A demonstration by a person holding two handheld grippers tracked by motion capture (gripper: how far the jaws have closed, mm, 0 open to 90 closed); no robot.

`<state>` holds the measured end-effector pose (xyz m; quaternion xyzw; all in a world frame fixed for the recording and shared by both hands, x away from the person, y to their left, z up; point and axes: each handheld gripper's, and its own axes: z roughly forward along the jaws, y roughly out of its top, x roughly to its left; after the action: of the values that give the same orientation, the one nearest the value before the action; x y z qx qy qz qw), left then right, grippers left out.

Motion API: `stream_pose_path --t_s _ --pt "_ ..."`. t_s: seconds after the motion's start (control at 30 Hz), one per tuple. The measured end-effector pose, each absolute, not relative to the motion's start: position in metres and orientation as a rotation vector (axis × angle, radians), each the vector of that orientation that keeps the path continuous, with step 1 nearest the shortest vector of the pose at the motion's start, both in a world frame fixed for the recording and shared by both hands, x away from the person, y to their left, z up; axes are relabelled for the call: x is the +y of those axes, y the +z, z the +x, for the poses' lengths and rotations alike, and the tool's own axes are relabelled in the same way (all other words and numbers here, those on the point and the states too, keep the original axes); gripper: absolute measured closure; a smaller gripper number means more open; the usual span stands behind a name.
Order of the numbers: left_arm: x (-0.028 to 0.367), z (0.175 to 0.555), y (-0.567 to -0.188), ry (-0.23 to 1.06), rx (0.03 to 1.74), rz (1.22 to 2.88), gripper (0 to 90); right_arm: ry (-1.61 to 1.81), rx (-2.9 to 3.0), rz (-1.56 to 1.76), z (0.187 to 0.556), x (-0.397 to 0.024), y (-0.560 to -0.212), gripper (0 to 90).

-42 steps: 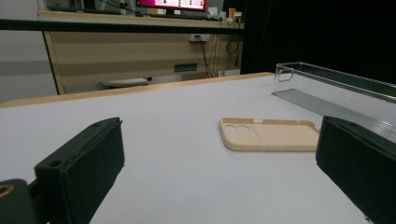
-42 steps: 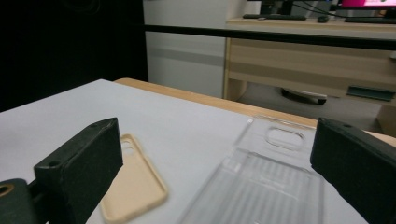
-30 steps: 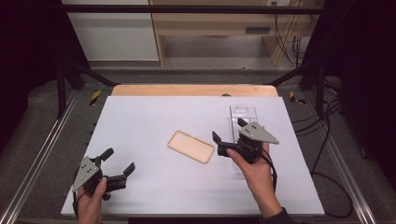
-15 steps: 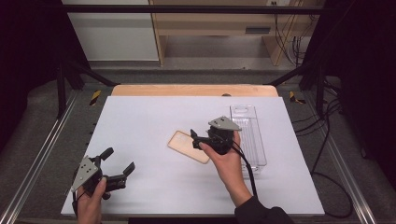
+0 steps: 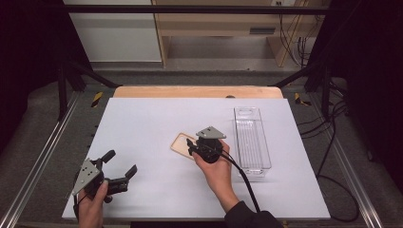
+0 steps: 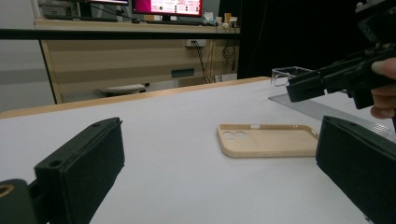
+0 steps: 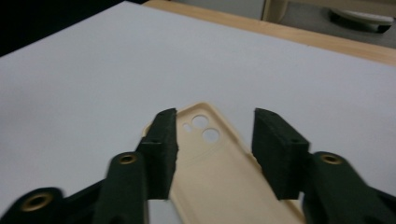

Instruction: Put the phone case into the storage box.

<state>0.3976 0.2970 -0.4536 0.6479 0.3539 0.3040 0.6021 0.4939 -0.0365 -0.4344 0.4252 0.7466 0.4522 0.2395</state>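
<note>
Right gripper is over the near end of the tan phone case, which lies flat mid-table on the white sheet, just left of the clear plastic tray. Its jaws have just been closing, now approx half open, straddling the case w/ a gap each side, pads not pressing. Left gripper sits at the near-left corner, jaws wide apart, nothing btwn them.
</note>
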Motion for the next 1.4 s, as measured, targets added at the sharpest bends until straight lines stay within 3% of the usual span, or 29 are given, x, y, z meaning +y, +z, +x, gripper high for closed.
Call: stream_pose_path --t_s 0.13,0.3,0.37,1.03,1.4 --pt "0.297 0.398 -0.454 0.703 0.822 1.501 1.1 1.223 2.081 1.160 0.494 -0.031 -0.443 62.5" --pt "0.297 0.397 -0.453 0.701 0.818 1.499 1.2 1.165 2.164 1.133 0.497 -0.022 -0.462 85.8" --pt "0.297 0.398 -0.454 0.701 0.817 1.502 1.2 1.152 2.177 1.132 0.498 -0.021 -0.465 88.2" --pt "0.296 0.398 -0.454 0.701 0.813 1.511 1.2 1.011 2.272 1.152 0.492 -0.034 -0.484 90.0" --pt "0.295 0.397 -0.454 0.702 0.812 1.512 1.2 1.028 2.324 1.131 0.458 -0.060 -0.483 90.0"
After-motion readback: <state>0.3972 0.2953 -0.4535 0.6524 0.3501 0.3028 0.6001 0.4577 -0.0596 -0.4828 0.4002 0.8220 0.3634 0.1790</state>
